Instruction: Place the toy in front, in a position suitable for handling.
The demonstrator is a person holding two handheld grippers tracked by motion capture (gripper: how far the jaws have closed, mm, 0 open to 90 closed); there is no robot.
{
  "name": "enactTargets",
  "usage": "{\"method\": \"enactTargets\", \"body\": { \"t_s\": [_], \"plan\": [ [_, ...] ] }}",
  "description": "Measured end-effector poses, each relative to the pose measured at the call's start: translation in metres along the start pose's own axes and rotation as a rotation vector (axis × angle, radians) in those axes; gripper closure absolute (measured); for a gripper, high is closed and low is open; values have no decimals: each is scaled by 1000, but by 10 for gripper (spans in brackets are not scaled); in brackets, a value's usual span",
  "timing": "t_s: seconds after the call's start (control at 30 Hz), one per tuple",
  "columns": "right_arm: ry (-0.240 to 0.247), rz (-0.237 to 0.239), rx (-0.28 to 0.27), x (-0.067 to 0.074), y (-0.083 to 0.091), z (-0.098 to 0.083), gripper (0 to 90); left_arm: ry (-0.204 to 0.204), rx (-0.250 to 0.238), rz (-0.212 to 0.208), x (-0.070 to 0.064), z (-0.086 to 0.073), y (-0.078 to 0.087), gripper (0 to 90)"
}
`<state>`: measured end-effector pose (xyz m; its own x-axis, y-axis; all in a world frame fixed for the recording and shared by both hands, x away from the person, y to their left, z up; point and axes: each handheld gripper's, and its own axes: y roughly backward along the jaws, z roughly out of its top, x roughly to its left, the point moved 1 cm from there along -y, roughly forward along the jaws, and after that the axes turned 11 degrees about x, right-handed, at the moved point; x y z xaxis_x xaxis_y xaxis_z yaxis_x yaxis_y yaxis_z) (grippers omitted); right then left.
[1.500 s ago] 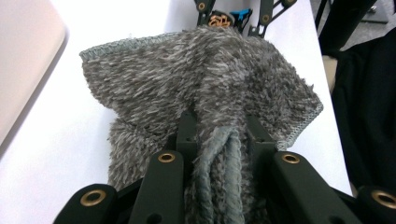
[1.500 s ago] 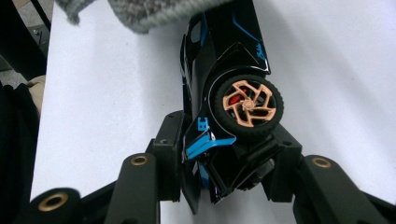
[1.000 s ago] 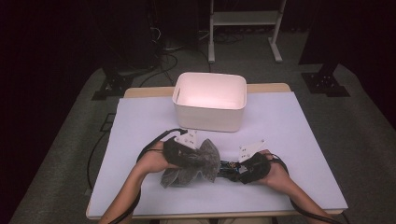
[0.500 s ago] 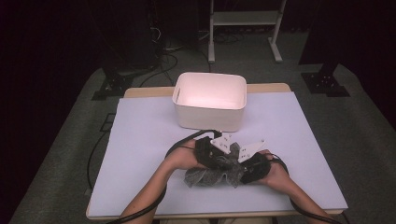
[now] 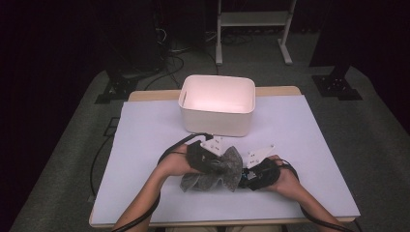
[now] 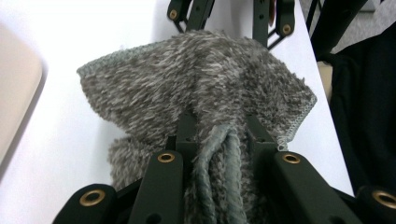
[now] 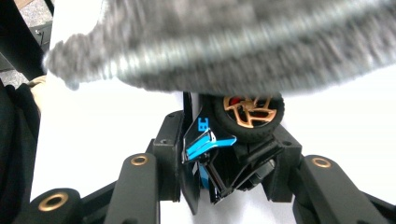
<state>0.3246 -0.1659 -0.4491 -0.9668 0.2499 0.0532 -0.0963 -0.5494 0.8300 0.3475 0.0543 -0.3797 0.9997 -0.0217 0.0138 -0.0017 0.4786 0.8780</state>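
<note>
A grey fuzzy cloth [image 5: 212,173] lies bunched on the white table top between the person's hands. My left gripper [image 5: 205,155] is shut on it; in the left gripper view a thick fold of the cloth [image 6: 196,88] is pinched between the black jaws of that gripper [image 6: 219,137]. My right gripper [image 5: 257,177] is shut on a small black and blue toy car [image 7: 219,158] with a gold-spoked wheel [image 7: 247,112]. The cloth [image 7: 233,42] hangs blurred just beyond the car, and its right edge meets the car [image 5: 245,179].
A white open bin [image 5: 217,116] stands on the table just behind the hands. The table's front edge [image 5: 222,223] runs close under the forearms. Cables [image 5: 167,154] trail from the left gripper. Dark floor and stands surround the table.
My left gripper carried the cloth to the right, up against the right gripper, then came back a little to the left. The right hand has kept still.
</note>
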Motion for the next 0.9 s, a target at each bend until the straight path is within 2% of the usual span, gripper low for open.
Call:
{"method": "enactTargets", "body": {
  "t_s": [0.17, 0.47, 0.7, 0.9],
  "plan": [
    [-2, 0, -1, 0, 0, 0, 559, 37, -9, 10, 0, -17, 10, 725],
    [-6, 3, -2, 0, 0, 0, 559, 76, -18, 32, 1, -39, 20, 725],
    [-3, 0, -1, 0, 0, 0, 559, 128, -24, 40, 2, -56, 21, 725],
    [-6, 3, -1, 0, 0, 0, 559, 147, -28, 37, 4, -67, 18, 726]
  ]
}}
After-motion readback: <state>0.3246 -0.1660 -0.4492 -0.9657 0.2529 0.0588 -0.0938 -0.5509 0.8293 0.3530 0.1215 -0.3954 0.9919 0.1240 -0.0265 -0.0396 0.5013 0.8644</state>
